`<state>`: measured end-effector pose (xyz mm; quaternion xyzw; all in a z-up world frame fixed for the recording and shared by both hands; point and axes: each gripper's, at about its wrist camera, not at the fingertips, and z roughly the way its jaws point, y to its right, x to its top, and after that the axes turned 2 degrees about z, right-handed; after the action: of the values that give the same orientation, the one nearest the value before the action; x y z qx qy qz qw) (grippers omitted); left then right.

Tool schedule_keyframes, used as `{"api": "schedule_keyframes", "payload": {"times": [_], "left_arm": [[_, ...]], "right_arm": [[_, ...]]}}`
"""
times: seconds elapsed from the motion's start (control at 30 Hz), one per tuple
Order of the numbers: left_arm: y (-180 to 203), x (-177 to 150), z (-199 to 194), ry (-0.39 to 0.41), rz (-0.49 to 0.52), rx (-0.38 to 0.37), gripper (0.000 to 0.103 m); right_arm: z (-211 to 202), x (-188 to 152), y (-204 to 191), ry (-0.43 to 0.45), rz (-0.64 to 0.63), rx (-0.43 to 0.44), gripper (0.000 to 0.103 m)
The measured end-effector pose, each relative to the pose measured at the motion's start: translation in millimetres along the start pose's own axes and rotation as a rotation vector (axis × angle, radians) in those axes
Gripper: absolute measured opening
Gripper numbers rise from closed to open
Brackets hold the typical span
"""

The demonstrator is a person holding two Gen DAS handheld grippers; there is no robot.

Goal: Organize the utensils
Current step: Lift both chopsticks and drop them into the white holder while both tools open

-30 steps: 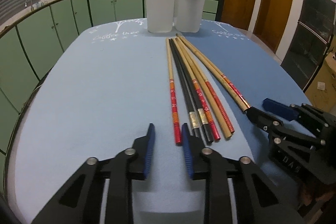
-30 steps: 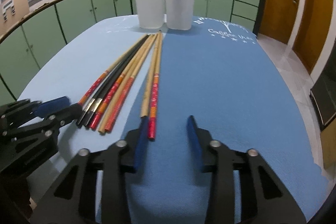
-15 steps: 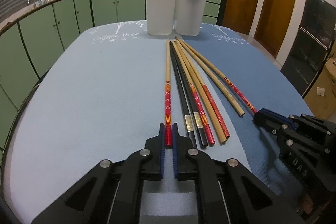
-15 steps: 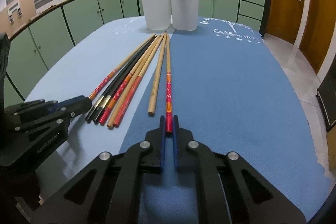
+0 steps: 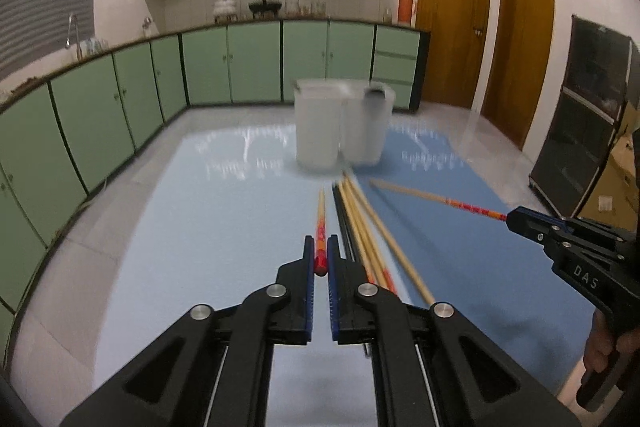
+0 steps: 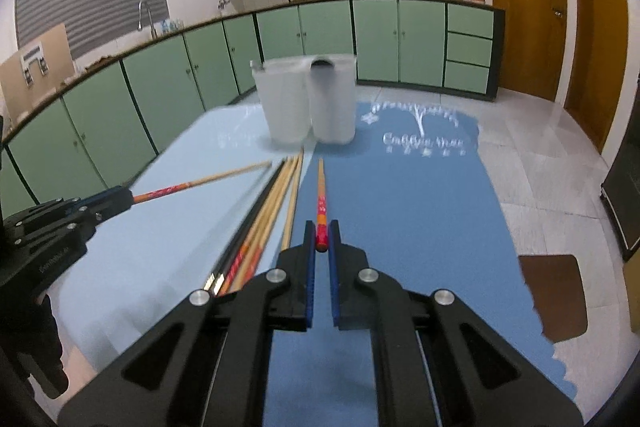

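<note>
My left gripper (image 5: 320, 259) is shut on the red end of a red-and-tan chopstick (image 5: 321, 223) and holds it raised above the blue table. My right gripper (image 6: 322, 241) is shut on the red end of a matching chopstick (image 6: 321, 195), also lifted. Each gripper shows in the other's view, the right gripper (image 5: 514, 217) and the left gripper (image 6: 126, 197). Several black, tan and red chopsticks (image 5: 360, 227) lie in a bundle between them, seen also in the right wrist view (image 6: 268, 219). Two white translucent cups (image 5: 340, 123) stand side by side beyond the bundle.
The blue tablecloth (image 6: 420, 195) has a scalloped right edge over a tiled floor. Green cabinets (image 5: 248, 63) curve round the far side. Wooden doors (image 5: 452, 27) stand at the right, and a dark glass cabinet (image 5: 588, 123) at far right.
Both grippers closed on a red-ended chopstick each, then lifted them off the table and tilted up. The held chopsticks now angle away from the bundle.
</note>
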<state>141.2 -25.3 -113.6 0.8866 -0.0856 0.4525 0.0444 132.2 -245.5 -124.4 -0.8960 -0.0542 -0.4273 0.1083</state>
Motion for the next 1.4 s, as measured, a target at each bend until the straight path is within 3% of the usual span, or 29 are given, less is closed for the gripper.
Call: {"api": "schedule_keyframes", "payload": {"times": [0.33,0.83,1.1,1.27,1.4], "left_arm": [[-2.9,61.8,-17.4,0.128,0.013,-0.016,0.006],[-13.4,132.0,-12.0,0.221,-0.003,-0.047,0.006],[-14.9,175.6,-24.5,0.337,-0.013,-0.051,0.006],[-14.0,209.7,-26.3,0.428,-0.014,-0.036,0.006],[-14.8,232.1,-5.5,0.452,-0.023,-0.039,0.006]], "right_arm": [[-14.0,67.8,3.0,0.065,0.054,0.065,0.005],[-12.2,139.4,8.2,0.121,0.036,0.078,0.005],[-37.9,188.4,19.9,0.230,0.057,0.141,0.005],[-43.3,221.5,23.3,0.311,0.045,0.120,0.005],[-29.4,243.8,27.4,0.331,0.046,0.111,0.005]]}}
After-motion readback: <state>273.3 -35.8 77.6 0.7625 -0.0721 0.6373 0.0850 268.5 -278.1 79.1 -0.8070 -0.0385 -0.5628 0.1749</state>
